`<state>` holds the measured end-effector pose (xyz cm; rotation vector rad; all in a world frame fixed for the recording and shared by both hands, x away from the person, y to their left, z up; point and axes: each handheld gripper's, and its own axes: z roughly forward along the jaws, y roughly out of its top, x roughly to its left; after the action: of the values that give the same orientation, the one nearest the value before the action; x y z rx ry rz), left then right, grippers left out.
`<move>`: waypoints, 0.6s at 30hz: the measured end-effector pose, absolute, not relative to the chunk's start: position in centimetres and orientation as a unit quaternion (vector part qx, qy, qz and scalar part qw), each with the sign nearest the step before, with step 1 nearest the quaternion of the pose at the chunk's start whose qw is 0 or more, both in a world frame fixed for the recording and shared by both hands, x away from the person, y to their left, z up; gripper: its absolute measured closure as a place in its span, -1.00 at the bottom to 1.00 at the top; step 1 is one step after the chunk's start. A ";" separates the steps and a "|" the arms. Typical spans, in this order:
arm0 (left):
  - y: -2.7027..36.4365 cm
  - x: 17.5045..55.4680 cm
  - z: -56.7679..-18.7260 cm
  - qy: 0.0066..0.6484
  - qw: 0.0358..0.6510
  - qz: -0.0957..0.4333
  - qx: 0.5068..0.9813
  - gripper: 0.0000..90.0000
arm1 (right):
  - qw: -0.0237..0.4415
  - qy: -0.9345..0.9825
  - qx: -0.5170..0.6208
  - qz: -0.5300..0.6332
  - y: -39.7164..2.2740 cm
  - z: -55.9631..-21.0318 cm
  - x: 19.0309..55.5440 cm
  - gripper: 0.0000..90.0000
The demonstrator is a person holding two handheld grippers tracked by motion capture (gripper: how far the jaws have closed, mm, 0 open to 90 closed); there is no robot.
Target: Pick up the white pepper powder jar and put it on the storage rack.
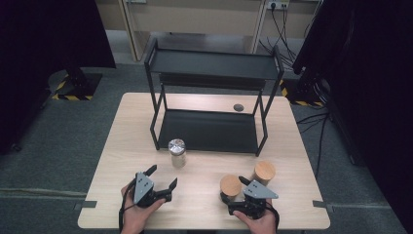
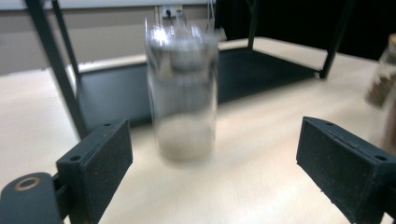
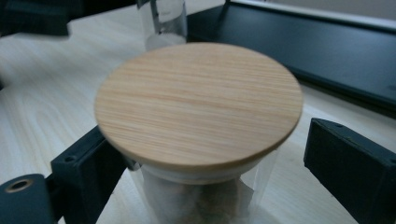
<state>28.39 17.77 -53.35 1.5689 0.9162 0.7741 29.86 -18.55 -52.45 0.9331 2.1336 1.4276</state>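
Observation:
A clear glass jar with a silver lid [image 1: 177, 152] stands on the wooden table [image 1: 131, 126], just in front of a black two-tier rack [image 1: 209, 130]. My left gripper [image 1: 163, 177] is open a short way before this jar [image 2: 182, 93], which stands blurred beyond the jaws with nothing between them. My right gripper [image 1: 234, 191] is open around a wood-lidded glass jar [image 1: 230, 185]. Its round lid [image 3: 201, 102] sits between the wide-apart jaws, with a gap showing at the right pad [image 3: 345, 172].
A second wood-lidded jar [image 1: 264, 171] stands just right of the first, also seen at the edge of the left gripper view [image 2: 380, 84]. A small dark disc [image 1: 238, 107] lies beside the rack's right legs. The rack's lower shelf [image 3: 303, 46] is bare.

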 end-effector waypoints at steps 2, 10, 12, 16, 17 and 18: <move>17.7 28.3 -53.4 0.382 0.551 0.322 0.668 -0.76 | 0.194 0.754 0.324 0.537 -19.2 -52.5 29.7 -0.86; 17.5 27.8 -53.4 0.371 0.553 0.334 0.667 -0.78 | 0.188 0.756 0.296 0.553 -20.0 -52.4 28.9 -0.87; 17.6 27.8 -53.4 0.371 0.554 0.334 0.666 -0.78 | 0.185 0.748 0.294 0.565 -20.4 -52.3 28.9 -0.87; 17.5 27.9 -53.4 0.371 0.552 0.333 0.668 -0.78 | 0.185 0.742 0.294 0.573 -21.2 -52.0 28.8 -0.88; 17.5 27.9 -53.4 0.371 0.551 0.333 0.669 -0.78 | 0.185 0.742 0.295 0.572 -21.4 -52.0 28.8 -0.88; 17.5 27.9 -53.4 0.372 0.551 0.333 0.669 -0.78 | 0.188 0.742 0.297 0.571 -21.6 -52.0 28.8 -0.88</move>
<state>27.87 17.53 -53.39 1.5837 0.8795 0.7878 28.75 -21.61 -51.98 0.8354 2.0866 1.6066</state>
